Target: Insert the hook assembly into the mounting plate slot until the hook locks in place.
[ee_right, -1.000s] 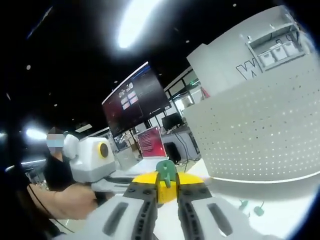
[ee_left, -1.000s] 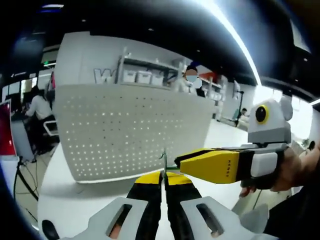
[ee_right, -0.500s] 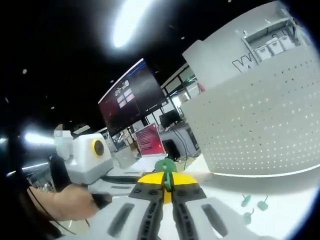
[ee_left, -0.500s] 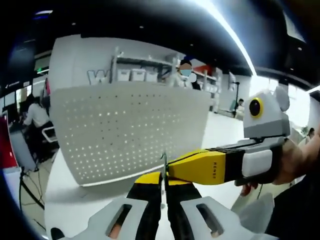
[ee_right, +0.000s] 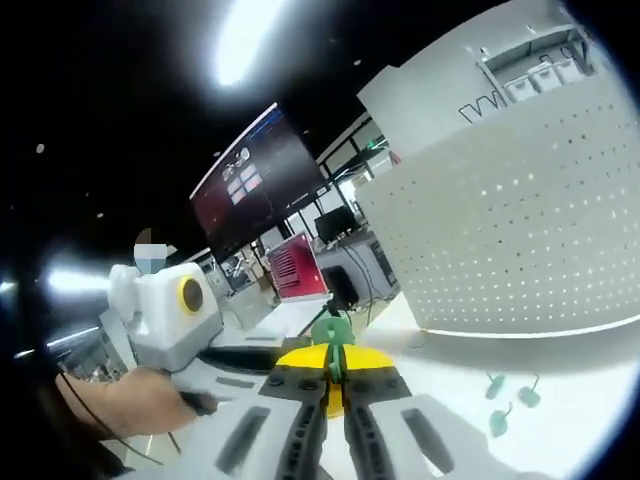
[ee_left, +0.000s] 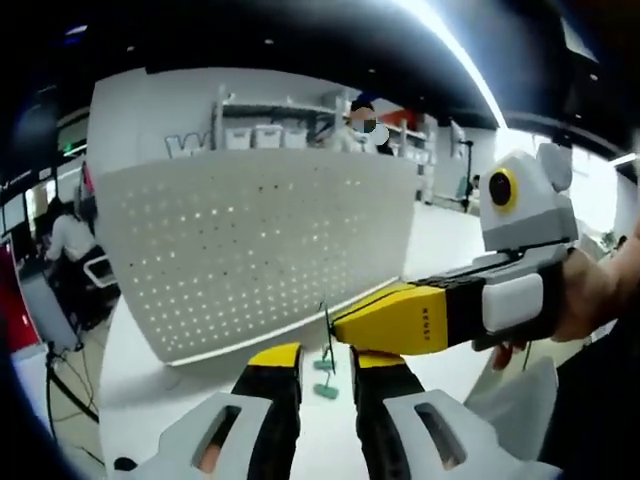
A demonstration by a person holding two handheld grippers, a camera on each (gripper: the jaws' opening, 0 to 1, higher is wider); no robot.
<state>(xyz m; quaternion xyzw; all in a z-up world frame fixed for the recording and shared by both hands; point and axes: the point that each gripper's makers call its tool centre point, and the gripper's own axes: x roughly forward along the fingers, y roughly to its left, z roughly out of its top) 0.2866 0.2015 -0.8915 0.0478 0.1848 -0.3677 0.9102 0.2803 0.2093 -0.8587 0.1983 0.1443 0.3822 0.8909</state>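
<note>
Dark ceiling (ee_left: pixel 300 40), strip light (ee_left: pixel 450 50), wall screen (ee_right: pixel 255 185), white shelving (ee_left: pixel 300 125)

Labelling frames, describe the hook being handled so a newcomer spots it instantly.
Find the big white perforated pegboard panel standing on the white table. In front of it, the right tongs pinch a small green plastic hook. Its loose green hook neighbours lie on the table; this one is raised.

Background's a busy office: a big dark wall screen (ee_right: pixel 252 192) hangs up high with a red poster stand (ee_right: pixel 296 271) below it, and a wall shelf with white storage bins (ee_left: pixel 255 137) sits behind the white counter (ee_left: pixel 150 395). Someone in a white shirt (ee_left: pixel 62 238) sits off at a desk, and long bright ceiling light strips (ee_left: pixel 455 52) run overhead.
</note>
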